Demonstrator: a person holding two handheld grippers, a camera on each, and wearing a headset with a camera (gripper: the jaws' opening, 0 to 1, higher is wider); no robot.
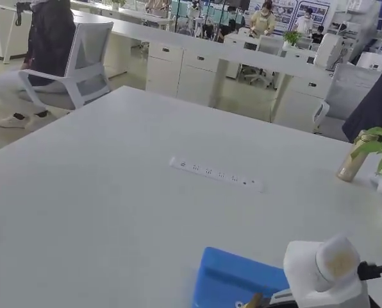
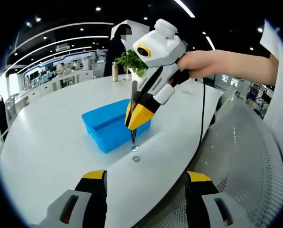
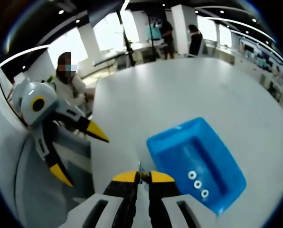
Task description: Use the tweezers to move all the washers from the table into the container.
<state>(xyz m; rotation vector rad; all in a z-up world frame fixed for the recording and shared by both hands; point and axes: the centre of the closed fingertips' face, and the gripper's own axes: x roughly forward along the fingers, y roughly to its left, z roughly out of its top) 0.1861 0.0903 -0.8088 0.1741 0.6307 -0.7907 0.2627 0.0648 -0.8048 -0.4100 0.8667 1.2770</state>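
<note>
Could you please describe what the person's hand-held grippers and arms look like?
The left hand-held gripper and right hand-held gripper both have white bodies and black jaws with yellow tips. A black cable runs from the right one; the person wears a white sleeve.

The tabletop (image 1: 114,192) is white, smooth and not shiny. The container (image 3: 193,152) is blue plastic, a bit glossy. The washers (image 3: 197,183) are small, shiny metal. The tweezers (image 2: 134,92) are thin dark metal. The right claw (image 2: 132,130) is smooth white and yellow plastic.
</note>
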